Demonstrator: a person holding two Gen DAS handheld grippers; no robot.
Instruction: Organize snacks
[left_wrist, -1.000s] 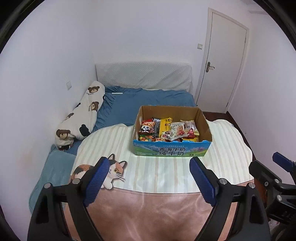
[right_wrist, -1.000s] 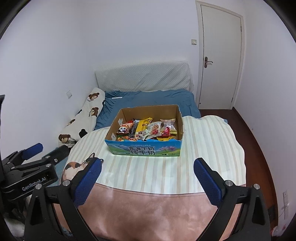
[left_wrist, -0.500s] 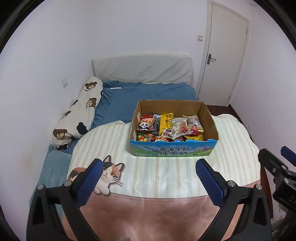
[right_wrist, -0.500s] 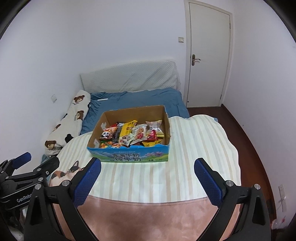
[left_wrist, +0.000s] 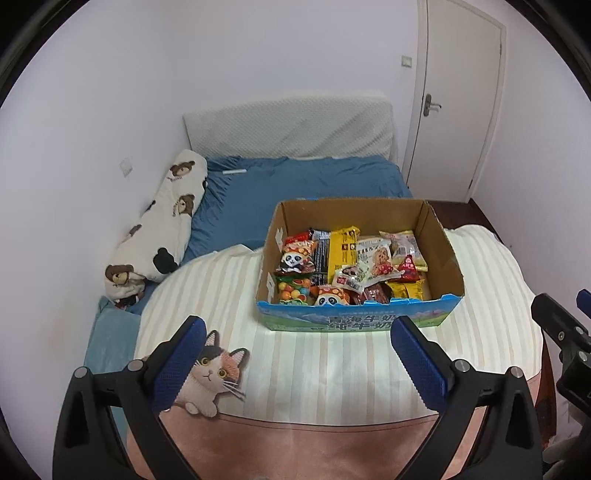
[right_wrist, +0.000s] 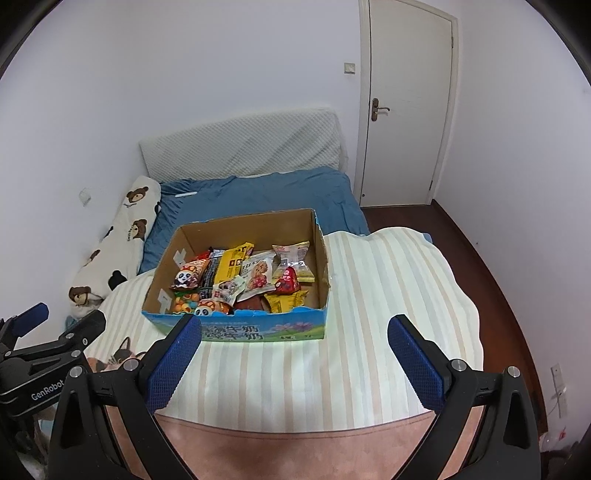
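A cardboard box (left_wrist: 439, 243) with a blue printed front stands on a striped blanket (left_wrist: 229, 295) and holds several snack packets (left_wrist: 343, 251). In the right wrist view the box (right_wrist: 320, 254) and its snacks (right_wrist: 236, 266) sit ahead and slightly left. My left gripper (left_wrist: 299, 354) is open and empty, just short of the box front. My right gripper (right_wrist: 295, 352) is open and empty, also near the box front. Each gripper shows at the edge of the other's view.
The blanket has a cat print (left_wrist: 214, 373) at the front left. A blue bed (left_wrist: 295, 184) with a bear-print pillow (left_wrist: 162, 225) and a white headboard pad (left_wrist: 291, 129) lies behind. A closed door (left_wrist: 458, 96) and dark floor (right_wrist: 491, 251) are at the right.
Both grippers have moved closer to the box and higher, so the snacks inside show more from above. Both stay open and empty.
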